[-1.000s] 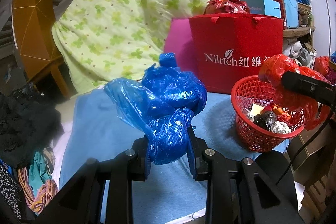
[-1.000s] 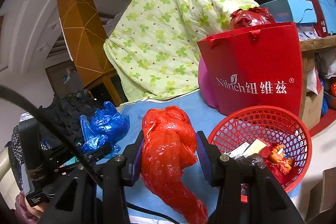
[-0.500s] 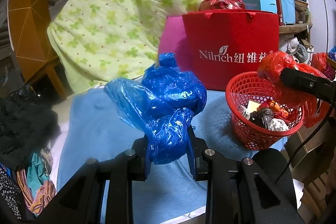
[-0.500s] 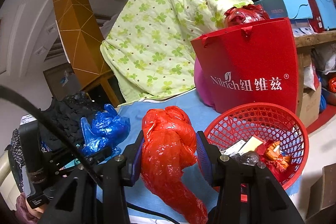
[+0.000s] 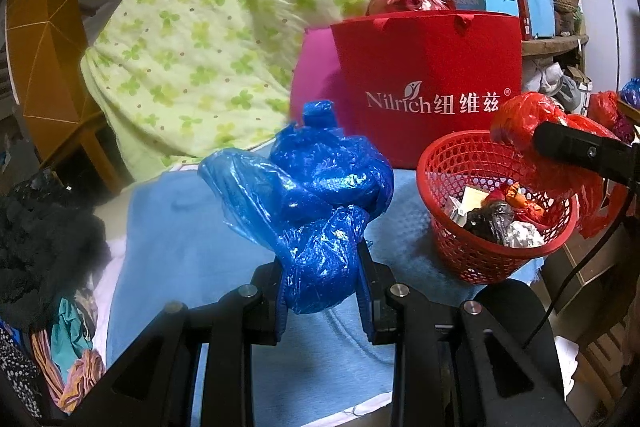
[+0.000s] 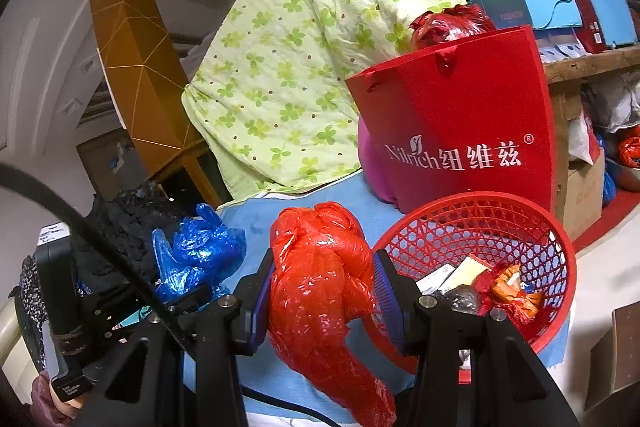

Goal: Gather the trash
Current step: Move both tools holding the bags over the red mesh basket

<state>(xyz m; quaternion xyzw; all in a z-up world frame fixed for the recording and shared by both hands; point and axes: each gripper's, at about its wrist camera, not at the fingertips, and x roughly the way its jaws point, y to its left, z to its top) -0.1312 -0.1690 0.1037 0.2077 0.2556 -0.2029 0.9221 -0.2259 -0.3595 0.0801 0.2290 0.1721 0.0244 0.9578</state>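
Blue cloth (image 5: 188, 227), blue bag (image 5: 320, 211) in left gripper (image 5: 323, 291) (clamped)

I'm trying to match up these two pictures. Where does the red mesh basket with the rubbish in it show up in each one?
Left wrist view: the red basket sits at the right, on the blue cloth, in front of the red paper bag.
Right wrist view: the basket is at the lower right, just right of the right gripper.
Shared landmark: the red paper bag, behind the basket in both.

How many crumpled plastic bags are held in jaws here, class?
2. The blue plastic bag is clamped in the left gripper; the red plastic bag is clamped in the right gripper, beside the red basket. Other loose bags may lie hidden in the clutter.
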